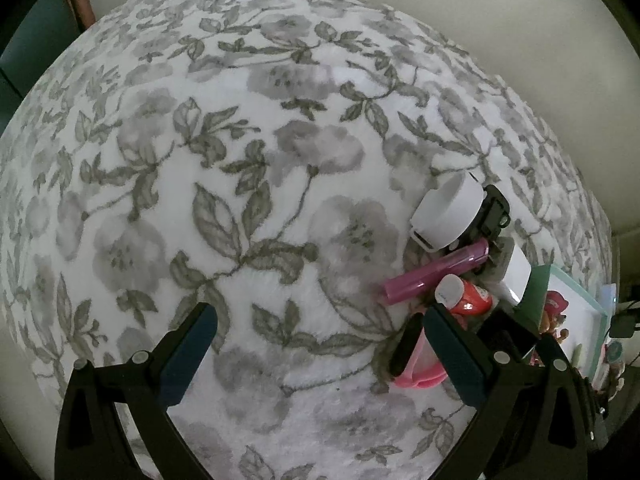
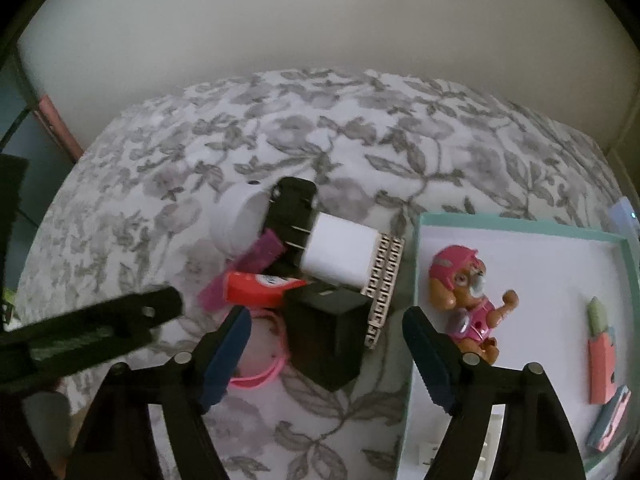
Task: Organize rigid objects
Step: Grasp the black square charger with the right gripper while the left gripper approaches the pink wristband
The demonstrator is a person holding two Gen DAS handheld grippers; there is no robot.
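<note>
While both of your tools stand open and empty, you have time to pick one clean target. Your right tool [image 2: 326, 344] hovers with its fingers spread over the black block [image 2: 330, 334], and that is likely the piece to take first, since it lies nearest and on top of its neighbours. Lower straight down so the pads meet its two flat sides, not a corner, and close only once both pads are level.

Just beyond it the white charger [image 2: 340, 254] rests across a patterned beige piece [image 2: 384, 280] and a black holder [image 2: 294, 204]; the red bottle [image 2: 256, 287], the purple tube [image 2: 256, 260] and a white round lid [image 2: 236, 220] crowd its left side. A pink ring [image 2: 264, 364] lies partly under the block, so lift slowly in case it drags.

Your left tool [image 1: 320, 344] is open over bare blanket [image 1: 200, 160], with the heap just to its right. Keep it clear of the right tool's path, or use it to steady the bottle, which I judge could roll.

To the right sits the teal-rimmed tray [image 2: 520, 226], already holding a pink toy dog [image 2: 464, 296], a coral clip [image 2: 600, 360] and a small blue-and-coral item [image 2: 610, 416]. Carry the block over the rim, not through it, and set it on free white floor.
</note>
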